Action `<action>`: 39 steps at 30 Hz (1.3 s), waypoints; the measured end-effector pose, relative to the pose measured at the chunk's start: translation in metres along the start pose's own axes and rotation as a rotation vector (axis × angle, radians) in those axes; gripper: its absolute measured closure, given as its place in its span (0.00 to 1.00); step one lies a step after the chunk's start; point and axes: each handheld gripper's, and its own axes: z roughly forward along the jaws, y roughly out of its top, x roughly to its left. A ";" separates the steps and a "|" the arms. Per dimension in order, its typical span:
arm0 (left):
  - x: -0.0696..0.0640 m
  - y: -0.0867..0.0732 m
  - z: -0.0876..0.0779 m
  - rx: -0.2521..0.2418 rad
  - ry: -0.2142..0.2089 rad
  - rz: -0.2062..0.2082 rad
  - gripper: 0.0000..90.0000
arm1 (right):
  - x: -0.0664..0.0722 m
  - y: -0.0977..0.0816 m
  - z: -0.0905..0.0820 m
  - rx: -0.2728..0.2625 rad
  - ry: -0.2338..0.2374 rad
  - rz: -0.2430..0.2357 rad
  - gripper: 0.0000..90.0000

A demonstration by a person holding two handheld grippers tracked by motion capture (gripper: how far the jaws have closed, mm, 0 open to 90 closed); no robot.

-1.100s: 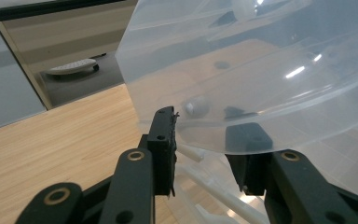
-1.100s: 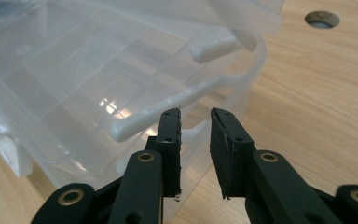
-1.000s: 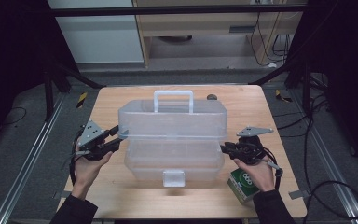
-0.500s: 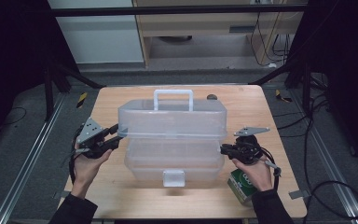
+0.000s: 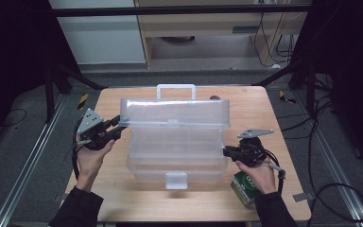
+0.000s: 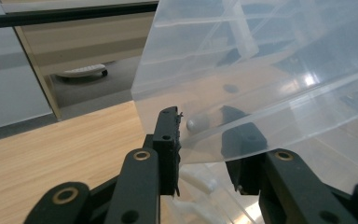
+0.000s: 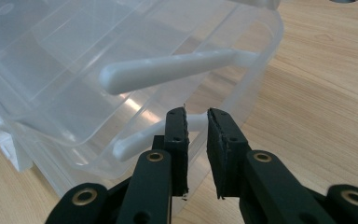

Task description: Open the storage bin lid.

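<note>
Lid [image 5: 175, 113] of the clear plastic box [image 5: 175, 158] has come up since a second ago: it was lying over the body, now it stands tilted open, with the left tongs [image 5: 116, 128] higher at its left end. Left tongs' jaws have just been closing; in the left gripper view the lid's corner edge [image 6: 261, 88] sits between the two black jaws, left pad [image 6: 168, 140] against the plastic, the other jaw seen through the clear wall, so it has hold of the lid.

Near edge of the tabletop [image 5: 137, 203]: a green can [image 5: 246, 188] under the right hand [image 5: 260, 172], white print on it too small to read. White front latch [image 5: 176, 180] of the box just beside, toward centre.

Right tongs [image 5: 227, 151] sit at the box's right end, jaws nearly together. Right gripper view: they pinch the lower white hinge arm [image 7: 144, 135]; the upper white arm [image 7: 168, 70] is free above it. Box sits mid-tabletop, both trays showing through the walls, no label on it that I can read.

Farther back: white carry handle [image 5: 176, 90] along the lid's far edge, small dark round thing [image 5: 213, 98] on the tabletop behind the lid, then grey floor with a wooden cabinet [image 5: 208, 28] beyond.
</note>
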 end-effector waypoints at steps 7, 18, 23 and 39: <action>0.003 0.008 0.005 0.007 0.015 -0.027 0.77 | -0.001 -0.001 0.000 -0.001 0.000 0.007 0.87; 0.006 0.022 0.013 0.041 0.055 -0.005 0.80 | -0.003 -0.001 0.000 -0.004 0.011 0.012 0.87; 0.008 0.028 0.018 0.052 0.077 0.001 0.82 | -0.003 -0.001 0.000 -0.005 0.013 0.010 0.87; 0.019 0.047 0.035 0.089 0.089 -0.017 0.84 | -0.002 -0.001 0.000 -0.006 0.011 0.005 0.86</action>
